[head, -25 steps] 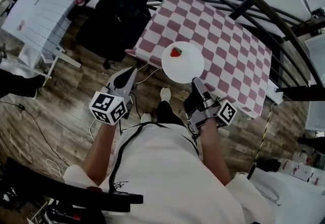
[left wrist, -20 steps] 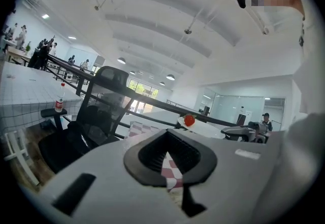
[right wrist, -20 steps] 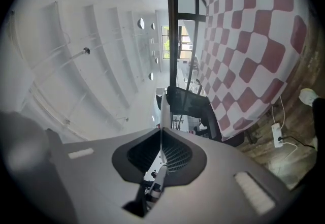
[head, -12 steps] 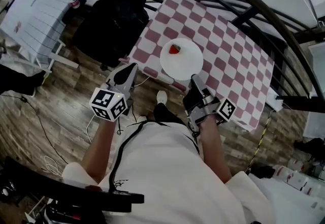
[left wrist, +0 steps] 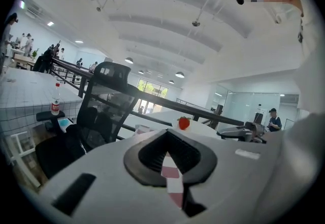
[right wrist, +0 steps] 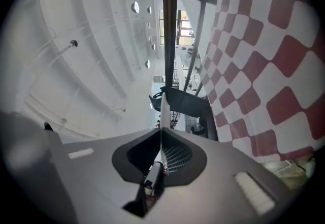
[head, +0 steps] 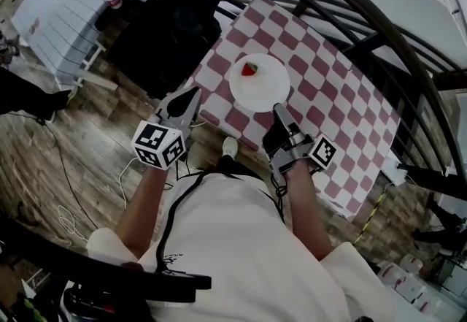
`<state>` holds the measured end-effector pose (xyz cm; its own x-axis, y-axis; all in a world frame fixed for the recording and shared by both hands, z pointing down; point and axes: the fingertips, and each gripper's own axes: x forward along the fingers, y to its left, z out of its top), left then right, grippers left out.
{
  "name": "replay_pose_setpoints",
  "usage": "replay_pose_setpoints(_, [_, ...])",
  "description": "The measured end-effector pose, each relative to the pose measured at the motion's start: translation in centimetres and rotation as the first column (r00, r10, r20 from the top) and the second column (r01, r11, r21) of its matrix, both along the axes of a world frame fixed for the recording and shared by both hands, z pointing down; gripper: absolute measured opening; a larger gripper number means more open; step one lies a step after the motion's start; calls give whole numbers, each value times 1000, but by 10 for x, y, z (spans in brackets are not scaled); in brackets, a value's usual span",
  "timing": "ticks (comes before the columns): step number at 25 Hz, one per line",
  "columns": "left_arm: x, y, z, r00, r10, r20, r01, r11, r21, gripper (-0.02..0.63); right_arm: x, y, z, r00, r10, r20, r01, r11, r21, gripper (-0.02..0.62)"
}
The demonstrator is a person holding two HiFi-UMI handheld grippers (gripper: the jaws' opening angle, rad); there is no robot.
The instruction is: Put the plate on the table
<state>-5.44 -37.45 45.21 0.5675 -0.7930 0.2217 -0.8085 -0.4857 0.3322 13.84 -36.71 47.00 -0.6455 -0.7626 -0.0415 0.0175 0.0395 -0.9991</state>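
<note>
- Plate [head: 261, 87]: white and round, with a strawberry [head: 250, 69] on its far-left part. It hangs over the near part of the table [head: 343, 116], which has a red-and-white checked cloth.
- Right gripper [head: 278, 109]: the jaws are nearly together, pinching the plate's near rim. In the right gripper view the plate runs away edge-on as a thin white line between the pads.
- Why a rim pinch: a thin rim needs only a narrow bite. Holding at the edge also keeps the gripper clear of the fruit and lets the plate go down flat.
- In the same view the cloth lies off to one side of that line, with a gap between them. My reading is that the plate is level and not yet resting on the table.
- Left gripper [head: 191, 94]: the jaws are closed to a point with nothing between them. It sits just off the table's near-left edge, apart from the plate, and takes no part in the carry.
- Black office chair [head: 182, 14]: stands by the table's left side, outside the plate's spot.
- Risk, as I judge it: with a one-sided grip, the far edge could dip and roll the strawberry off.
</note>
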Motion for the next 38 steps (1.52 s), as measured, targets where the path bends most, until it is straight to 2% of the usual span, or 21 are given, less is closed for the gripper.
replay_pose_setpoints(8, [17,-41,11,997,-74,29,75,997,-11,5,12,-56,20,995,-96,-1,97,995,3,18])
replay_pose_setpoints(21, [24,-85,39,991,-126,38,129,990,-65,5,17,-116,68,985,-172,-30,170,984,-43,17])
replay_pose_setpoints(28, [19,-92,59,991,-128,35,131,986,-102,5,6,-129,89,984,-174,-24,173,983,-59,17])
replay_pose_setpoints(38, [9,-118,94,997,-76,30,80,986,-145,5,-18,-159,135,988,-147,-51,143,986,-83,18])
